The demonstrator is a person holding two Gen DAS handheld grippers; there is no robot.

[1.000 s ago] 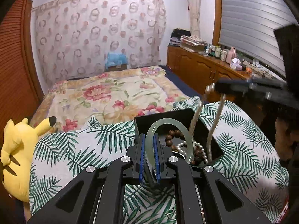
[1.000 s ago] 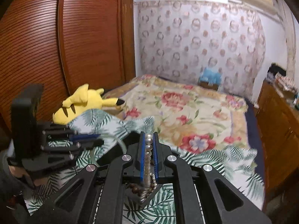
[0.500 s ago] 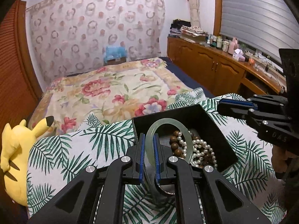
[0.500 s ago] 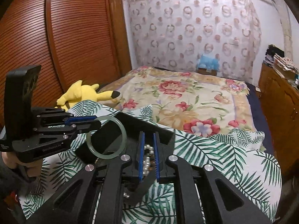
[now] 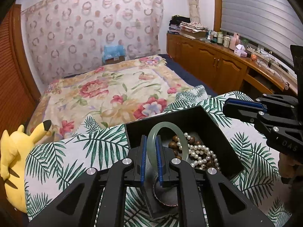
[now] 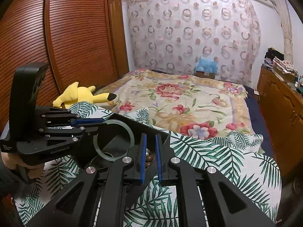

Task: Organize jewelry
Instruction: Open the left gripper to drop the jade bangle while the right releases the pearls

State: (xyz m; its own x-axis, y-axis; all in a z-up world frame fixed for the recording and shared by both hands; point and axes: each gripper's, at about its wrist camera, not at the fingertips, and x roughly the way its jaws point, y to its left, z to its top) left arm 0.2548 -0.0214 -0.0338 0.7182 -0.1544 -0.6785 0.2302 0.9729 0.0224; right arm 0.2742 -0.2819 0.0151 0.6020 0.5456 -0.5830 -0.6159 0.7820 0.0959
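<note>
My left gripper (image 5: 151, 140) is shut on a pale green jade bangle (image 5: 175, 130) and holds it upright over the near left part of a black box (image 5: 191, 114). The box holds a white pearl necklace (image 5: 201, 152) and brown wooden beads (image 5: 173, 144). A dark bangle (image 5: 164, 202) shows under my fingers. My right gripper (image 6: 150, 140) is empty, its jaws slightly apart, above the box's right edge (image 6: 159, 130). In the right wrist view the left gripper (image 6: 89, 123) holds the bangle (image 6: 130, 138). The right gripper (image 5: 227, 106) shows at the right of the left wrist view.
The box sits on a palm-leaf cloth (image 5: 75, 151) at the foot of a floral bed (image 5: 117, 90). A yellow plush toy (image 5: 13, 151) lies at the left. A wooden dresser (image 5: 217, 62) with bottles runs along the right wall. A wooden wardrobe (image 6: 56, 37) stands on the left.
My right gripper let go of the pearl necklace, which dropped into the box, and drew back to the right. My left gripper kept hold of the jade bangle over the box.
</note>
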